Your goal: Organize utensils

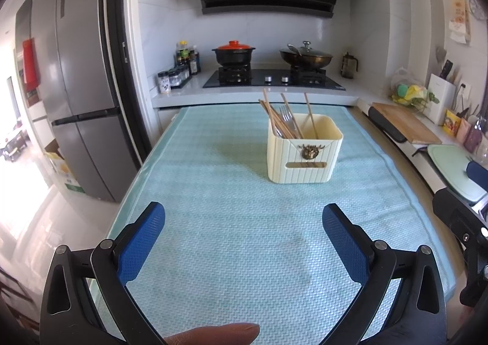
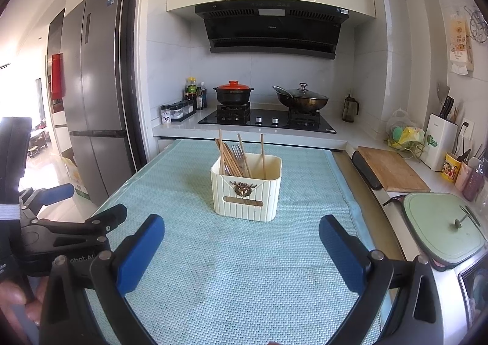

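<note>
A cream ribbed utensil holder (image 1: 303, 153) stands on the light blue mat (image 1: 213, 223); it also shows in the right wrist view (image 2: 246, 189). Several wooden chopsticks (image 1: 282, 119) and a metal fork (image 1: 286, 118) stand inside it, seen again as chopsticks (image 2: 230, 157) and fork (image 2: 238, 154). My left gripper (image 1: 244, 223) is open and empty, well short of the holder. My right gripper (image 2: 242, 233) is open and empty, just in front of the holder. The left gripper (image 2: 61, 223) shows at the left edge of the right wrist view.
Behind the mat is a stove (image 2: 268, 119) with a red-lidded pot (image 2: 233, 92) and a lidded wok (image 2: 302, 99). A fridge (image 1: 76, 86) stands left. A wooden cutting board (image 2: 390, 168) and a green lidded pan (image 2: 445, 226) lie on the right counter.
</note>
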A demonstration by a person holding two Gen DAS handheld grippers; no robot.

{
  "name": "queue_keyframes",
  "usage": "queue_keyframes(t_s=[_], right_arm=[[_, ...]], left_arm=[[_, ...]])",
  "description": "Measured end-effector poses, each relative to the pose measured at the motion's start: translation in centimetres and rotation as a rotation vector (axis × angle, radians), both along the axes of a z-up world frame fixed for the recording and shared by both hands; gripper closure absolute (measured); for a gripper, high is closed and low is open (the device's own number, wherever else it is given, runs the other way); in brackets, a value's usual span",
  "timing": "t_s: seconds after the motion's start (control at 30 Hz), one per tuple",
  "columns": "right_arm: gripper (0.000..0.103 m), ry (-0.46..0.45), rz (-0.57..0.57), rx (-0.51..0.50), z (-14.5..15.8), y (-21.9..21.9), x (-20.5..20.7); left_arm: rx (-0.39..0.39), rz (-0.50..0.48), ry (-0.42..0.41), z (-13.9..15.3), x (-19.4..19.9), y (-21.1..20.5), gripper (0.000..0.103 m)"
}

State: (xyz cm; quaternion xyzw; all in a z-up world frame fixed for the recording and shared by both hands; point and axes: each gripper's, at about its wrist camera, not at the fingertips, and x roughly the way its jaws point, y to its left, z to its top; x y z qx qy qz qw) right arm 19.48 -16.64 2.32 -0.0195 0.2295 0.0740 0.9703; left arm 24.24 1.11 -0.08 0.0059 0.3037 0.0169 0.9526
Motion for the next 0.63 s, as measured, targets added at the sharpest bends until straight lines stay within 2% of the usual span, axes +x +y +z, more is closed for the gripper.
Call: queue_keyframes(t_s=[0.63], right_arm=[[0.000,0.010,0.002,-0.009,-0.34,-0.95,0.18]], left_arm=[[-0.003,0.011,-0.010,-0.23,-0.04,-0.12,0.000]])
